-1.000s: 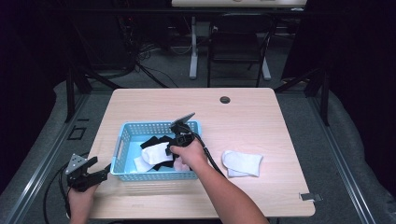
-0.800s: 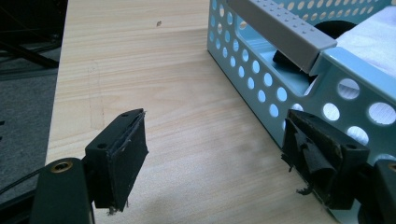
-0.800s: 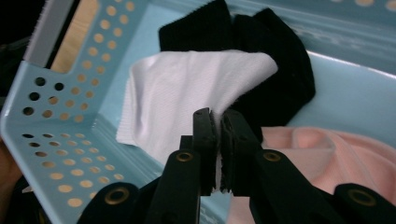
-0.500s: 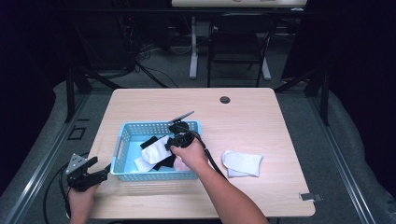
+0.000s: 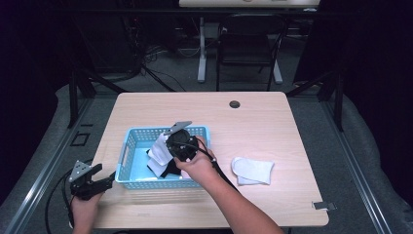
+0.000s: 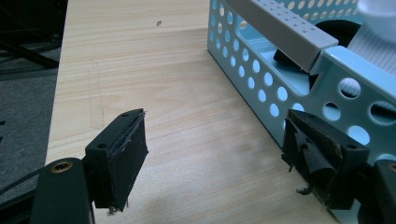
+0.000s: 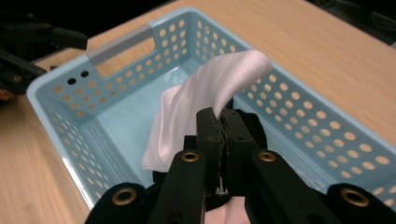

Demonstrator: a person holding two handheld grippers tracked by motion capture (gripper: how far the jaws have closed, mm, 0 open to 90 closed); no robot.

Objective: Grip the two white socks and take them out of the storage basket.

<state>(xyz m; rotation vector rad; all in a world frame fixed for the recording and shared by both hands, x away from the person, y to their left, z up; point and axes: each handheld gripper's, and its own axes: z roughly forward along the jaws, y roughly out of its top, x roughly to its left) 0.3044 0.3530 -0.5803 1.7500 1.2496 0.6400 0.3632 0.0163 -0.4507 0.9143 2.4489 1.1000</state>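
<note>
White sock (image 7: 205,98) pinched in the right tool (image 7: 223,122) above the basket (image 7: 303,126) (left tool (image 6: 219,154) spread), apparently lifted

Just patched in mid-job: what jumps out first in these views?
The right gripper, over the blue basket left of the table's middle, is shut on a white sock lifted above dark socks. The left gripper waits open beside the basket's left end. Another white sock lies flat on the table, right of the basket.

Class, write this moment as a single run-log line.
right gripper: shut on white sock, lifted over blue basket | left gripper: open, beside basket | second white sock: on table
</note>
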